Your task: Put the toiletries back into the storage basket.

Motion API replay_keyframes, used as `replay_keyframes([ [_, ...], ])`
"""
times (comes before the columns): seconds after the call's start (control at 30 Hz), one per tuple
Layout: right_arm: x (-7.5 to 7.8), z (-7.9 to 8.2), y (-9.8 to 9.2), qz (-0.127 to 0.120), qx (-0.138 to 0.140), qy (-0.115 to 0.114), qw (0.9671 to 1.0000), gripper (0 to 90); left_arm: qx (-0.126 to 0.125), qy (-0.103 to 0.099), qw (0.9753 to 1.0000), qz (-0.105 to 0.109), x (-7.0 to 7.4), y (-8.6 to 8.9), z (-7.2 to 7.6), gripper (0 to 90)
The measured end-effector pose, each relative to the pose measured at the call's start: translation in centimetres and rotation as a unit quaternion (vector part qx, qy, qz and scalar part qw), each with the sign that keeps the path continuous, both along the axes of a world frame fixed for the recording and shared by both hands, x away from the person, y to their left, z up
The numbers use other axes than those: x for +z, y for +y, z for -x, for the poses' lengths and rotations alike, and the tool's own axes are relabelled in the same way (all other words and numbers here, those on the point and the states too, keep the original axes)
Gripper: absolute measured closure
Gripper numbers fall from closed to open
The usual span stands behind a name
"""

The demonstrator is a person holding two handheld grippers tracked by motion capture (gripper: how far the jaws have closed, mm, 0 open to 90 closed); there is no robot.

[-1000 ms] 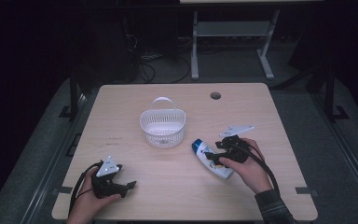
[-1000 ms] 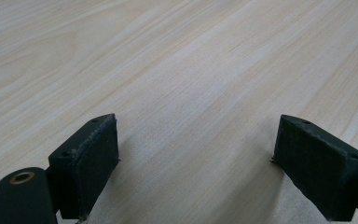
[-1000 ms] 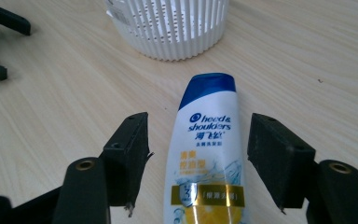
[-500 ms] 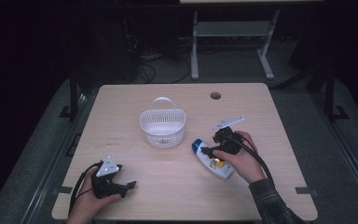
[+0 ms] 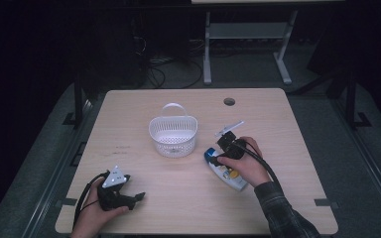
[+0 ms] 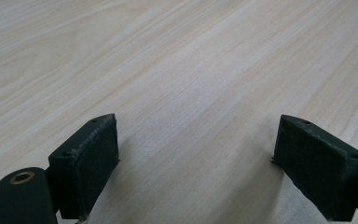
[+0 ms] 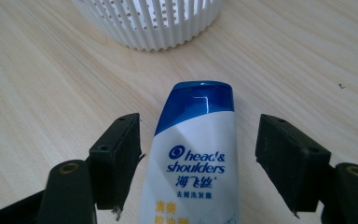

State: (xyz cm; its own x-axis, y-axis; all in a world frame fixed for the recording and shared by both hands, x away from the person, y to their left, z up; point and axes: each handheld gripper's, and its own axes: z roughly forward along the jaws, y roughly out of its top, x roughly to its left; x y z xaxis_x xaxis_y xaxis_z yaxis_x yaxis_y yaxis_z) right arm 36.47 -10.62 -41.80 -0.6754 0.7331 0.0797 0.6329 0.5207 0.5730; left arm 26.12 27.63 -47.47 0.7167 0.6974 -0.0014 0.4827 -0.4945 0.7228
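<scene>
The right tongs (image 5: 217,157) are sliding leftward along the shampoo bottle (image 5: 224,171) toward its blue cap, closer to the white basket (image 5: 173,135) than a second ago; their jaws are now straddling the bottle's cap end, spread wide with a gap on both sides, and the hand (image 5: 248,166) is following along

This looks like a lab or recording room, not a home: a bare pale wooden worktop (image 5: 278,124) with a cable hole (image 5: 229,101) stands on grey flooring (image 5: 357,163) in a darkened space, loose cables (image 5: 171,67) tangled on the floor behind it beside a metal-legged bench frame (image 5: 248,34).
</scene>
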Motion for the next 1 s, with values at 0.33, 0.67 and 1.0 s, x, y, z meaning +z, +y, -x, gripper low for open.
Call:
replay_keyframes([
  [0.33,-1.4,-0.9,1.2,0.031,0.005,0.019,0.9993,29.9,-0.001,0.0,1.0,0.0,0.0,0.0,0.0,13.2],
  [0.67,-2.4,-1.1,1.8,0.054,0.006,0.038,0.9978,30.5,-0.001,-0.001,1.0,-0.001,0.0,0.0,0.0,13.2],
  [1.0,-3.0,-1.2,2.3,0.075,0.009,0.045,0.9961,31.8,-0.001,-0.001,1.0,-0.001,0.0,0.0,0.0,13.2],
])
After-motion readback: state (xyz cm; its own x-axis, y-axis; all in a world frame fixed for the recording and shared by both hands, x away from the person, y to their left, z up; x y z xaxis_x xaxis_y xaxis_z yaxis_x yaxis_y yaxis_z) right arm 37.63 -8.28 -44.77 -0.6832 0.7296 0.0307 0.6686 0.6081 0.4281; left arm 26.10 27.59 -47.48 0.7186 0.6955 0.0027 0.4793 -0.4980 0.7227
